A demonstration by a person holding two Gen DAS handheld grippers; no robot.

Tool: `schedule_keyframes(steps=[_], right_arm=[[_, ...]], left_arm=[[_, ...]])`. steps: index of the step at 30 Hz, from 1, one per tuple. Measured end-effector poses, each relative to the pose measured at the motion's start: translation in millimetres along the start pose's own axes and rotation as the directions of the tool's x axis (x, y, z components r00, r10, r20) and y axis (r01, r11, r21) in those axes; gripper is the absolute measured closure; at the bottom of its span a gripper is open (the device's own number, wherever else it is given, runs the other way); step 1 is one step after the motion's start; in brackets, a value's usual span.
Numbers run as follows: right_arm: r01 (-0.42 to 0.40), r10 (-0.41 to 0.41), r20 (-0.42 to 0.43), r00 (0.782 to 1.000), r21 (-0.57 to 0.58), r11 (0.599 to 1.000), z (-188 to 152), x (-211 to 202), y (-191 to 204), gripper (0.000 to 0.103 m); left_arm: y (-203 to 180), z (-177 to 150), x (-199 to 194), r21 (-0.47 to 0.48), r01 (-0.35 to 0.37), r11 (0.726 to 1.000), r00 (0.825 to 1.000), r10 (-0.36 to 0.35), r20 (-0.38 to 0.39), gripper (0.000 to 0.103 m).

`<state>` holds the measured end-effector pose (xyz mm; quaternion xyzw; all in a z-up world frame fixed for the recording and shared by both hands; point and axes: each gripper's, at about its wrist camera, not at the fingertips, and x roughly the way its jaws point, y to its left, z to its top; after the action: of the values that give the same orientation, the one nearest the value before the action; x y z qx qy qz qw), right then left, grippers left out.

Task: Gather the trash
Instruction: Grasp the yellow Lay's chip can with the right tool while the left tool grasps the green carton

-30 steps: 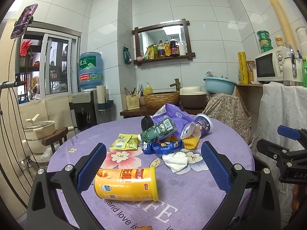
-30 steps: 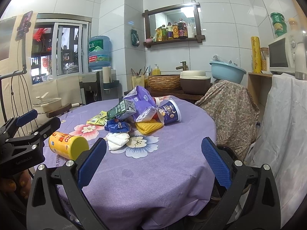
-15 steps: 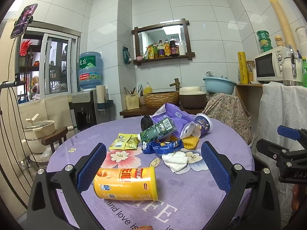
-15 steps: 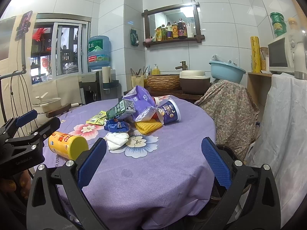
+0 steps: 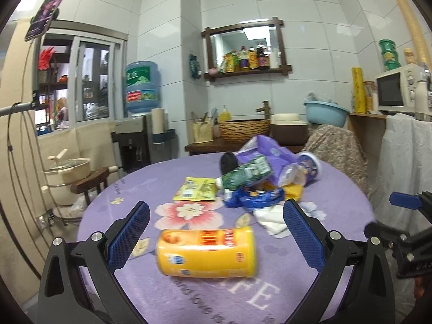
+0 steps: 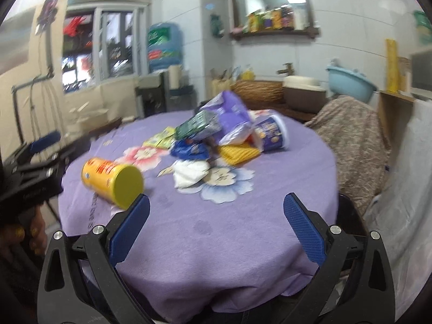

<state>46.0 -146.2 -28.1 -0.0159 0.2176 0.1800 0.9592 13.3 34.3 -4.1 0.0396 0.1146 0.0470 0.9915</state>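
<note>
Left tongs (image 5: 216,232) held released – yellow chip can (image 5: 206,252) seen lying between pads on worktop (image 5: 310,291). Right tongs (image 6: 216,229) released, nothing gripped – trash pile (image 6: 224,135) ahead.

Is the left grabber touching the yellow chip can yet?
Apart. In the left wrist view, purple tablecloth shows between each blue pad of the open left gripper and the yellow can.

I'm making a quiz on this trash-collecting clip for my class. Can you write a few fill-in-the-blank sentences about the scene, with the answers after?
1. The yellow chip can lies on its ____ on the purple tablecloth.
2. The left gripper has its jaws ____, empty.
3. The white tissue lies on the ____ side of the trash pile, toward the grippers.
4. The right gripper holds ____.

Answers: side; open; near; nothing
</note>
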Motion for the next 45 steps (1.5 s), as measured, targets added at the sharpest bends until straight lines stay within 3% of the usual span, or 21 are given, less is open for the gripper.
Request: schedule_keyframes(steps=[3, 6, 9, 14, 18, 21, 24, 27, 29, 31, 37, 42, 45], right_arm=[[-0.077, 0.072, -0.054, 0.996, -0.116, 0.99, 3.8, 17.9, 21.2, 0.005], [-0.164, 0.141, -0.105, 0.984, -0.258, 0.952, 10.1, 37.3, 47.7, 0.005], [-0.282, 0.233, -0.17, 0.957, -0.381, 0.881, 21.7, 58.8, 78.8, 0.005], [-0.425, 0.316, -0.289, 0.904, -0.518, 0.742, 47.5, 93.2, 132.8, 0.005], [-0.508, 0.298, -0.419, 0.858, -0.598, 0.62, 56.4, 123.1, 178.9, 0.005], [-0.584, 0.25, -0.547, 0.799, -0.608, 0.537, 54.0, 151.8, 208.1, 0.005], [-0.587, 0.168, -0.594, 0.787, -0.636, 0.501, 48.7, 174.4, 224.3, 0.005], [-0.6, 0.139, -0.614, 0.777, -0.654, 0.46, 42.3, 180.6, 229.2, 0.006], [-0.605, 0.114, -0.625, 0.772, -0.669, 0.432, 38.2, 184.0, 233.0, 0.019], [-0.62, 0.105, -0.645, 0.757, -0.657, 0.428, 36.5, 187.6, 232.1, 0.036], [-0.614, 0.127, -0.64, 0.758, -0.635, 0.469, 39.8, 191.0, 221.2, 0.037], [-0.596, 0.201, -0.606, 0.77, -0.568, 0.568, 52.1, 178.1, 195.7, 0.037], [-0.559, 0.24, -0.564, 0.791, -0.505, 0.658, 62.2, 167.4, 168.8, 0.037]], left_arm=[[21.7, 1.1, 4.8, -0.005, -0.079, 0.997, 0.997, 0.079, -0.006, 0.005], [51.1, 3.7, 10.7, -0.038, -0.145, 0.989, 0.989, 0.144, -0.031, 0.005], [79.6, 3.5, 17.1, -0.09, -0.202, 0.975, 0.977, 0.194, -0.088, 0.005], [124.8, -4.5, 20.7, -0.229, -0.222, 0.948, 0.967, 0.184, -0.178, 0.005], [136.5, -10.0, 20.1, -0.233, -0.245, 0.941, 0.959, 0.2, -0.2, 0.005], [139.7, -14.3, 25.3, -0.22, -0.238, 0.946, 0.957, 0.189, -0.22, 0.005], [143.2, -19.2, 31.9, -0.217, -0.225, 0.95, 0.956, 0.171, -0.24, 0.005], [144.3, -23.8, 40.0, -0.204, -0.223, 0.953, 0.949, 0.165, -0.267, 0.005], [146.3, -26.1, 44.4, -0.195, -0.217, 0.956, 0.947, 0.158, -0.279, 0.005], [148.6, -26.9, 48.3, -0.189, -0.214, 0.958, 0.946, 0.155, -0.283, 0.005], [157.6, -25.8, 68.1, -0.2, -0.161, 0.966, 0.946, 0.093, -0.31, 0.005], [144.8, -16.7, 94.0, -0.14, -0.037, 0.99, 0.948, -0.01, -0.317, 0.005], [134.5, -3.9, 109.6, -0.109, 0.04, 0.993, 0.951, -0.072, -0.3, 0.005]])
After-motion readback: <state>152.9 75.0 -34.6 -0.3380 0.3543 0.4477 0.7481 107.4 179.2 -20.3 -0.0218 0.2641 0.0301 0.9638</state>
